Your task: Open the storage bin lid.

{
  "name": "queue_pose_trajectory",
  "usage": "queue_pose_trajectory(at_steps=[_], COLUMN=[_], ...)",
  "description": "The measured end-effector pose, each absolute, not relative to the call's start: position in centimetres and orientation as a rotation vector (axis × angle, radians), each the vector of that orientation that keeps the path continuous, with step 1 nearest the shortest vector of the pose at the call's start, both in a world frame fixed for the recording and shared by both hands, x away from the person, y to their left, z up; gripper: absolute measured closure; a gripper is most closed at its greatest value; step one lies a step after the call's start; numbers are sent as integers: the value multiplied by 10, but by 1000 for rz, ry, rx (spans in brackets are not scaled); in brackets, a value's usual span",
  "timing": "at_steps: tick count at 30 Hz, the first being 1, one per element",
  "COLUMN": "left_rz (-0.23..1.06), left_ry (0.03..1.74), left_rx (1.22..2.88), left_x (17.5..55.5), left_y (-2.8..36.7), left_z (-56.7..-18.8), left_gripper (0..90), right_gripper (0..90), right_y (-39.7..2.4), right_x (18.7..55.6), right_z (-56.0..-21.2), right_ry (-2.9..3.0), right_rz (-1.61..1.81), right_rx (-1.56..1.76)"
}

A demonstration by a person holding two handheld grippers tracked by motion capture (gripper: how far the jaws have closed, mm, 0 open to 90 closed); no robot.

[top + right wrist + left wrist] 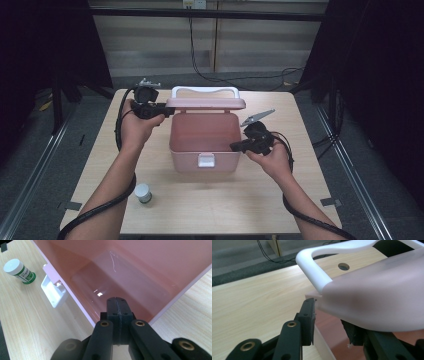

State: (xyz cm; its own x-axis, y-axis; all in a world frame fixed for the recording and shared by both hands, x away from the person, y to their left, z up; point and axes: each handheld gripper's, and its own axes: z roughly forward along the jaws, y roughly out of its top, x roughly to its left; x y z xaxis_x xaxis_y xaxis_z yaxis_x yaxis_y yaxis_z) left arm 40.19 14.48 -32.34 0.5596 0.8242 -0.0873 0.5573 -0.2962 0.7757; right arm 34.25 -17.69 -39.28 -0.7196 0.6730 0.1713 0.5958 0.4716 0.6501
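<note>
Forearms enter from the near table edge, one gripper in each hand. Left gripper sits at the left end of the raised pink lid; in the left gripper view its two jaws straddle the lid's edge, one above and one below. Whether the pads press on the lid, cannot tell. White handle arches just beyond the upper jaw.

Right gripper is at the right wall of the pink box, jaws clenched together with nothing between them; in the right gripper view the tips point into the open box interior, over the near wall. White latch lies left of these jaws on the box front. Small white-capped bottle stands on the table beyond the latch, apart from the box.
</note>
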Motion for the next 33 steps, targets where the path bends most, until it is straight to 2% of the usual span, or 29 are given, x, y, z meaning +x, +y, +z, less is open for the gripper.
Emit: queue_pose_trajectory(at_steps=[11, 19, 33], left_rz=[448, 464, 470], left_ry=[1091, 1084, 1126], left_rx=[1976, 1996, 2022], left_x=[405, 407, 408], left_y=[142, 139, 137], left_z=[-318, -317, -313], left_gripper=[642, 715, 764], right_gripper=[900, 900, 900], right_y=[-177, -176, -173], right_x=[342, 343, 341], right_z=[-393, -394, -396], right_ry=[2600, 2604, 2627], right_rz=[1085, 1091, 1083], right_rx=[1121, 1122, 1100])
